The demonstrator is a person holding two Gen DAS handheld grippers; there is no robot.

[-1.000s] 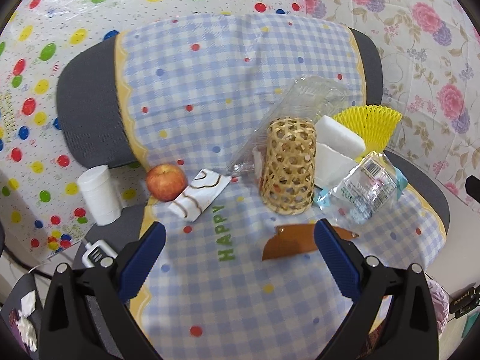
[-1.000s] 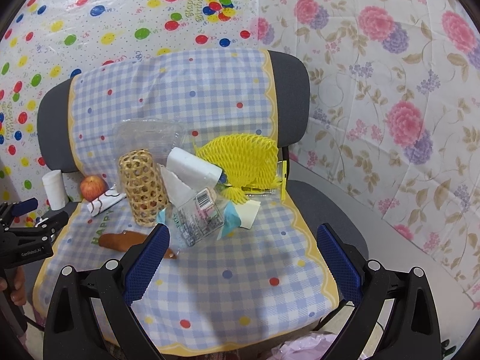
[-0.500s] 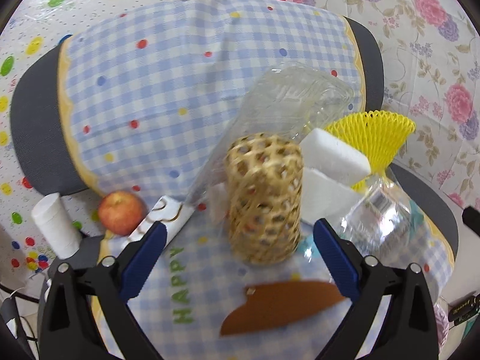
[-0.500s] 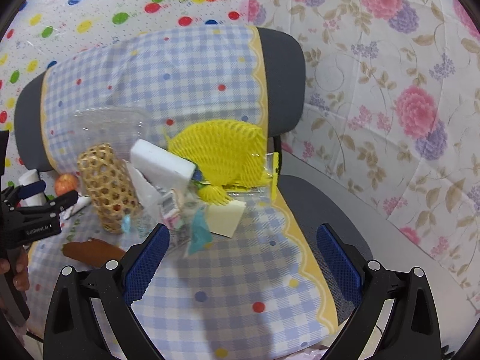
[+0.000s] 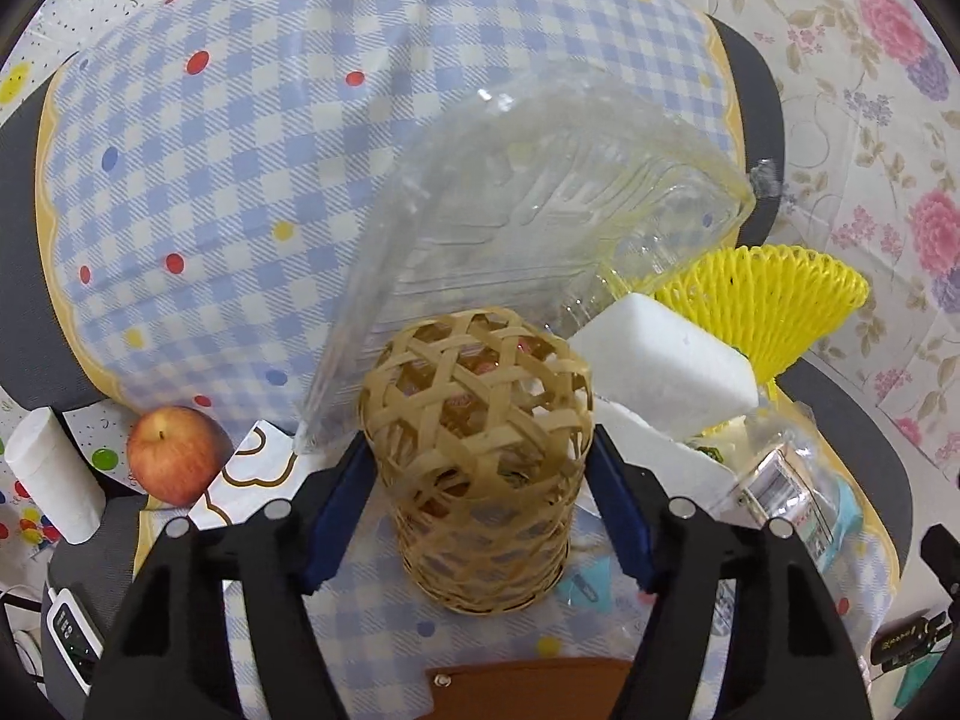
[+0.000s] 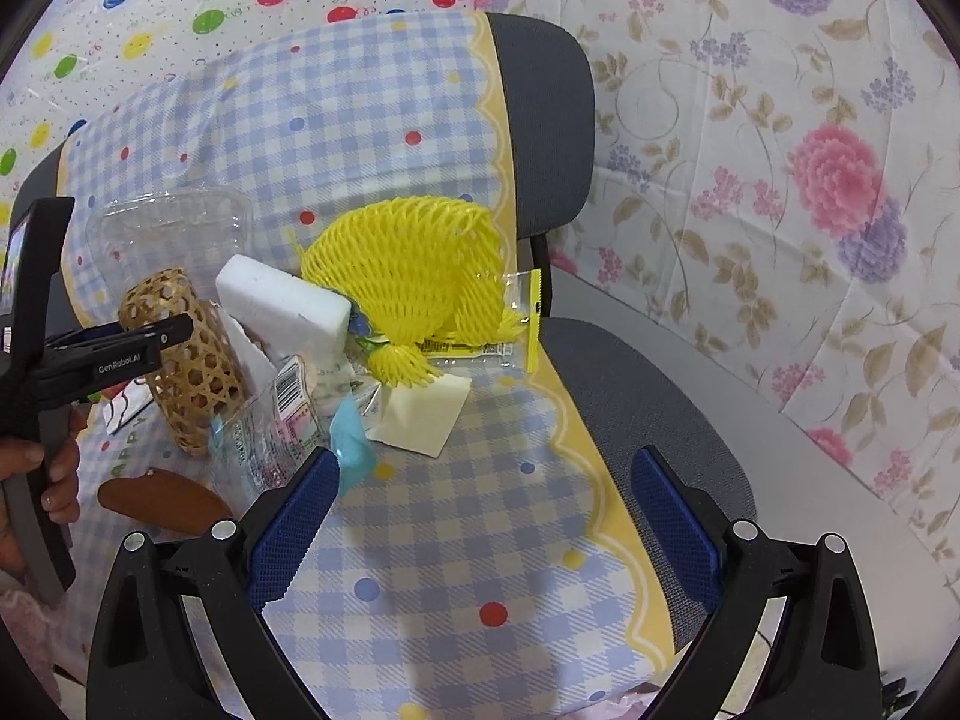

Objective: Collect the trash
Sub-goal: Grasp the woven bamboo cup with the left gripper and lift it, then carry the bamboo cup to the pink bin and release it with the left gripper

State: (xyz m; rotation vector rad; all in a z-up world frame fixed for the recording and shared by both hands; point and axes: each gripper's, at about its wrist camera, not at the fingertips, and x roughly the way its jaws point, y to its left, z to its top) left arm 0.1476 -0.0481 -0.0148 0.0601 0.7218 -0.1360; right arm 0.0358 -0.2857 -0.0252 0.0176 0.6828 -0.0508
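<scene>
1. Far left in the left wrist view: a white paper roll (image 5: 51,477) stands off the edge of the chair's checked cloth (image 5: 228,138), with a red apple (image 5: 174,455) just beside it on the seat.
2. Next over, a white wrapper with brown loops (image 5: 252,474) lies flat right by the apple.
3. Middle: the woven basket (image 5: 480,468) stands upright on the seat. The left claw (image 5: 480,516) has one blue pad on each side of it, sitting right at the weave, so it looks clamped on the basket, though I can't see how firm the contact is.
4. Behind the basket a clear plastic tray (image 5: 540,222) leans against the chair back.
5. Right of the basket is the trash pile: a white foam block (image 5: 666,372), yellow foam netting (image 5: 774,294) behind it, and a crumpled clear wrapper with a barcode label (image 5: 786,492) in front.
6. Near the bottom edge a brown leaf-shaped thing (image 5: 528,690) lies flat on the cloth.
7. Right wrist view: the right claw (image 6: 480,531) is spread wide apart, gripping nothing, over bare cloth. The trash pile lies ahead and to its left, with a pale square sheet (image 6: 420,414) and a light blue scrap (image 6: 354,456) closest to the claw's left pad.
</scene>
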